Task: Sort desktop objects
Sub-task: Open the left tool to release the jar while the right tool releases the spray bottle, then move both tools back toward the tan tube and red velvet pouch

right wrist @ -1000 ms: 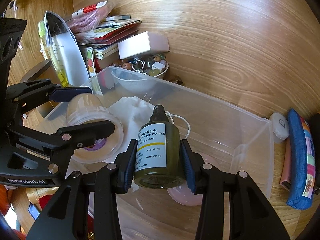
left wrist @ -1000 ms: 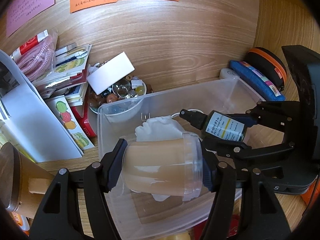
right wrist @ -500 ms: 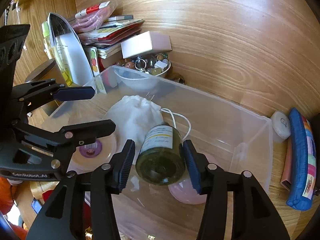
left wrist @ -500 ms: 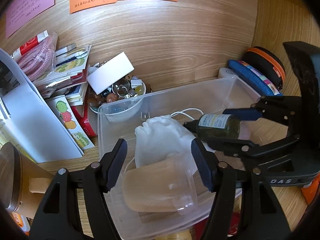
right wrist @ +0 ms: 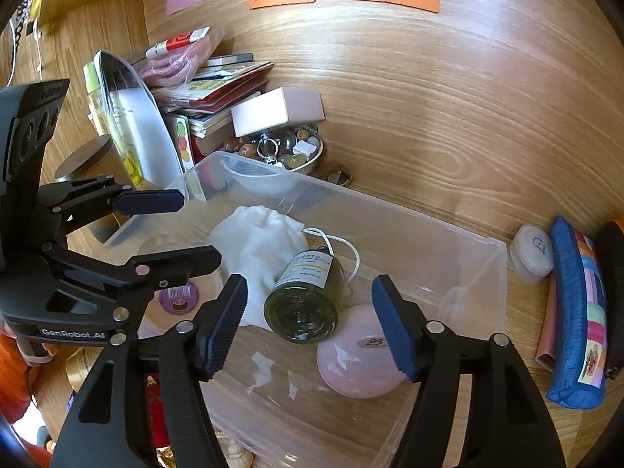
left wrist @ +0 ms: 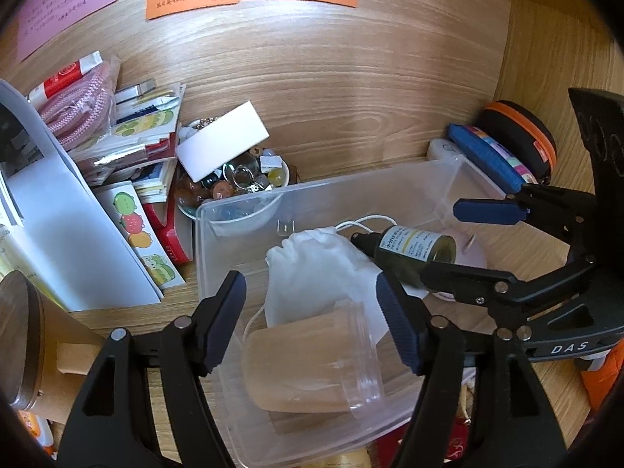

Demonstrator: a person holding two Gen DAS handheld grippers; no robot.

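A clear plastic bin [left wrist: 323, 199] [right wrist: 409, 226] sits on the wooden desk. In it lie a white drawstring pouch [left wrist: 316, 269] [right wrist: 257, 241], a clear round jar [left wrist: 312, 362] on its side, a dark green pump bottle [left wrist: 413, 245] [right wrist: 308, 296] on its side, and a pink round case [right wrist: 358, 362]. My left gripper [left wrist: 312, 312] is open and empty above the jar. My right gripper [right wrist: 308, 323] is open and empty above the bottle.
A bowl of beads and trinkets [left wrist: 234, 183] [right wrist: 292, 152] with a white box [left wrist: 222, 144] on it stands behind the bin. Booklets and papers [left wrist: 117, 163] pile at the left. A blue pencil case [right wrist: 581, 312], a white round case [right wrist: 532, 253] and an orange-rimmed pouch [left wrist: 518, 136] lie at the right.
Both grippers opened. The left let go of the jar and the right let go of the green bottle; both objects dropped into the bin and now lie on their sides.
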